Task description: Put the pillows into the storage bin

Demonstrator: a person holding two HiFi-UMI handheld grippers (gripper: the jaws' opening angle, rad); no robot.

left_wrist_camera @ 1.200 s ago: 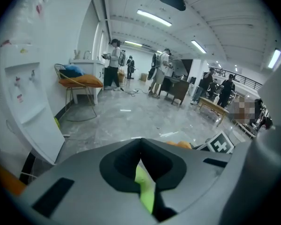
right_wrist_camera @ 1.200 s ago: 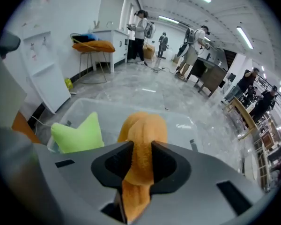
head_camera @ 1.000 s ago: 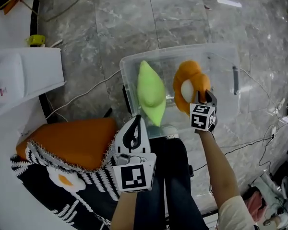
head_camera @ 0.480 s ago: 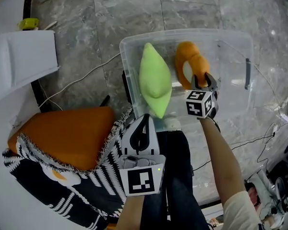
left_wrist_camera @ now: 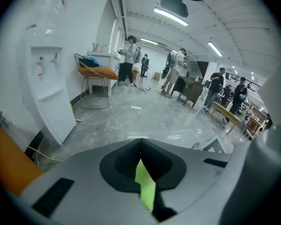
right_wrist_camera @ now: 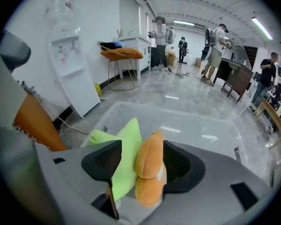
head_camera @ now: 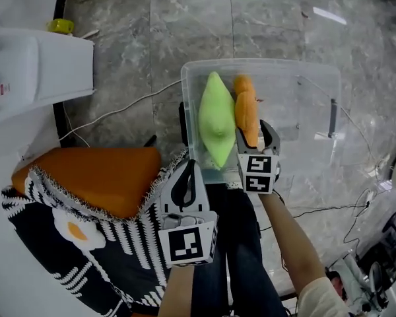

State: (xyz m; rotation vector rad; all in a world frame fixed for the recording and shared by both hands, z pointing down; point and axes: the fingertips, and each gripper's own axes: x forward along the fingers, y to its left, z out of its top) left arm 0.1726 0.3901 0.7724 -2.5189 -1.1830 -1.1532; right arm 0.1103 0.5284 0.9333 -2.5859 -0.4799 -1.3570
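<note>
Pillows, two in one storage bin [head_camera: 305, 69]: green [head_camera: 216, 121], orange [head_camera: 246, 113]; right hand-held gripper [head_camera: 255, 133] opening round orange, left hand-held gripper [head_camera: 187, 176] clenched.

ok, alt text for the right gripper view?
The jaws of the right gripper, which have just been opening, stand apart around an orange plush pillow beside a lime-green pillow inside a clear plastic storage bin. People stand far behind on a grey floor.
</note>
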